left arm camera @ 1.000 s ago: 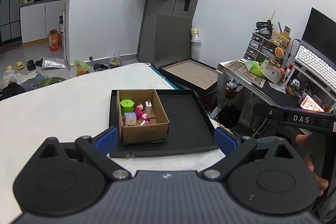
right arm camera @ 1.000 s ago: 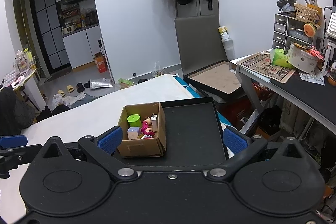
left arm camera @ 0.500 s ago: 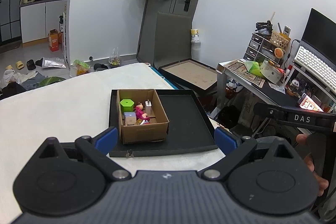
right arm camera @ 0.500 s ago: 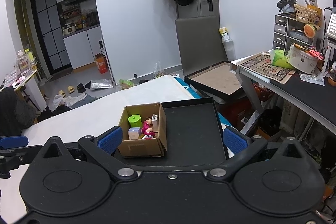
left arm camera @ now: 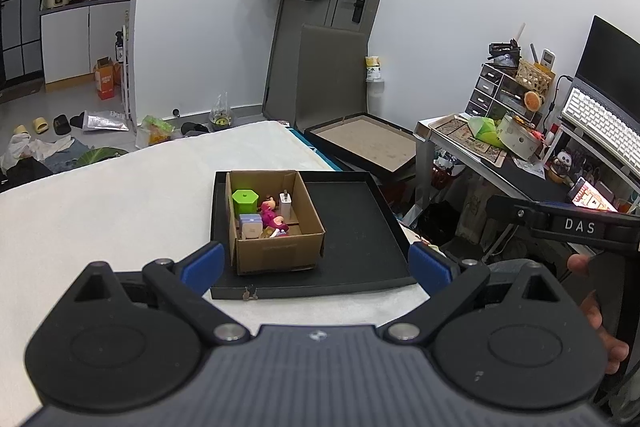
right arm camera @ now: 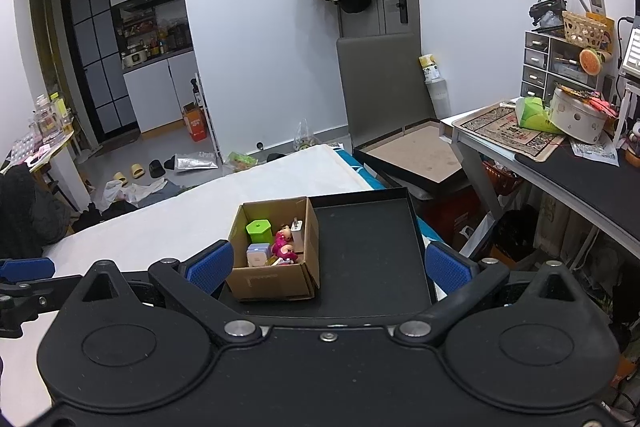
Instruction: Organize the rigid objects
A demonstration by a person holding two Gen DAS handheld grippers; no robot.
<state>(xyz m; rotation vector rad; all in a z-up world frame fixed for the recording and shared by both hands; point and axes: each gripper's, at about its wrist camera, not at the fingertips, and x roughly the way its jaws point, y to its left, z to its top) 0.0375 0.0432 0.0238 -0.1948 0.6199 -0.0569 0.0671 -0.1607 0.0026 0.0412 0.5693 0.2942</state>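
Note:
A brown cardboard box (left arm camera: 276, 251) stands at the left of a black tray (left arm camera: 360, 227) on a white bed. In the box are a green hexagonal container (left arm camera: 245, 200), a pink toy figure (left arm camera: 270, 215), a white charger (left arm camera: 285, 205) and a pale lidded cube (left arm camera: 251, 226). My left gripper (left arm camera: 316, 265) is open and empty, held back from the tray's near edge. My right gripper (right arm camera: 328, 263) is open and empty, also short of the tray (right arm camera: 368, 251), with the box (right arm camera: 276, 279) between its fingers in view.
A grey desk (right arm camera: 560, 163) with drawers, a tin and a green bag stands to the right. A second flat black tray (left arm camera: 364, 143) and a grey board lean by the door. Shoes and bags litter the floor at the left.

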